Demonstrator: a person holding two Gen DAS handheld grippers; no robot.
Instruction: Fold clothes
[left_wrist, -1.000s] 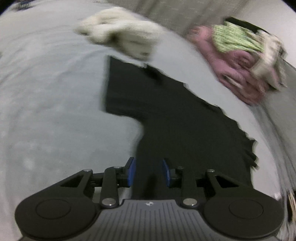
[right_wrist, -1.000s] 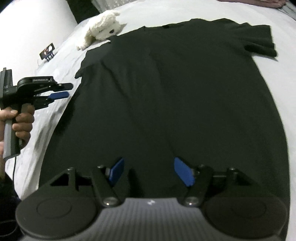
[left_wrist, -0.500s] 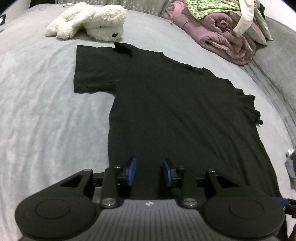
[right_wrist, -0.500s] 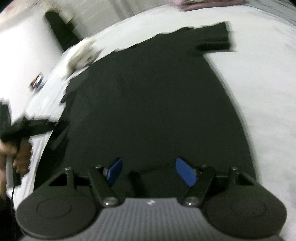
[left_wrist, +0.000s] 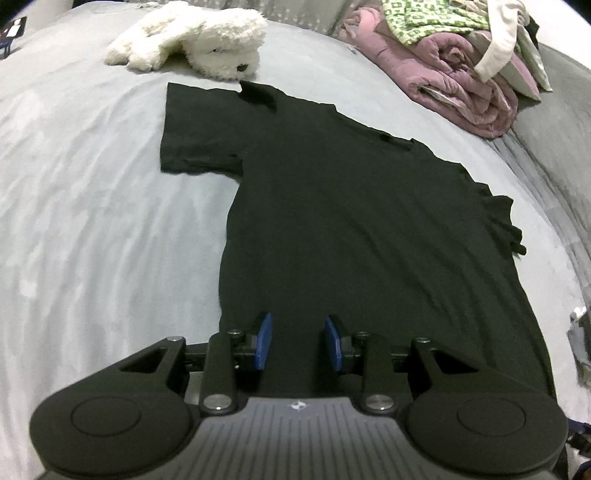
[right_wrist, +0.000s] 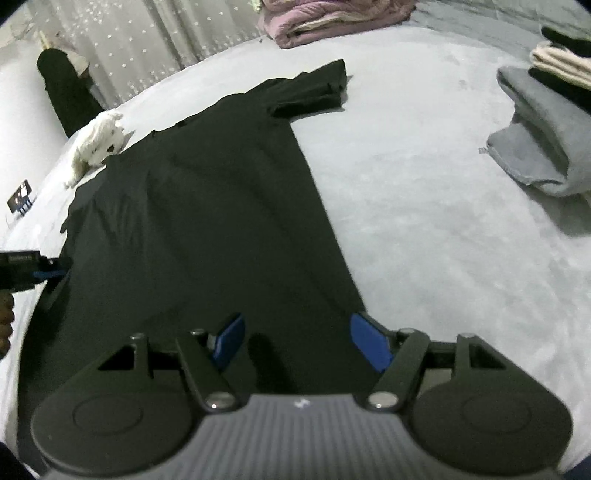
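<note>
A black T-shirt (left_wrist: 354, 229) lies flat, face up, on the grey bed (left_wrist: 92, 240), collar towards the far side. My left gripper (left_wrist: 297, 341) hovers over the hem near the shirt's left bottom corner, its blue pads apart and nothing pinched between them. My right gripper (right_wrist: 299, 343) stands open, wider, above the hem by the T-shirt's (right_wrist: 221, 221) right bottom corner. At the left edge of the right wrist view, a hand (right_wrist: 5, 317) holds the left gripper (right_wrist: 37, 271) beside the shirt's side.
A white plush toy (left_wrist: 195, 37) lies beyond the left sleeve. A rolled pink blanket (left_wrist: 461, 92) with green and cream clothes on it sits at the far right. Folded grey clothes (right_wrist: 543, 129) are stacked to the right of the shirt. A curtain (right_wrist: 147, 44) hangs behind.
My right gripper has swung right along the hem, from the shirt's middle to its right bottom corner, rolling as it went. The left gripper shifted slightly and rolled, then settled.
</note>
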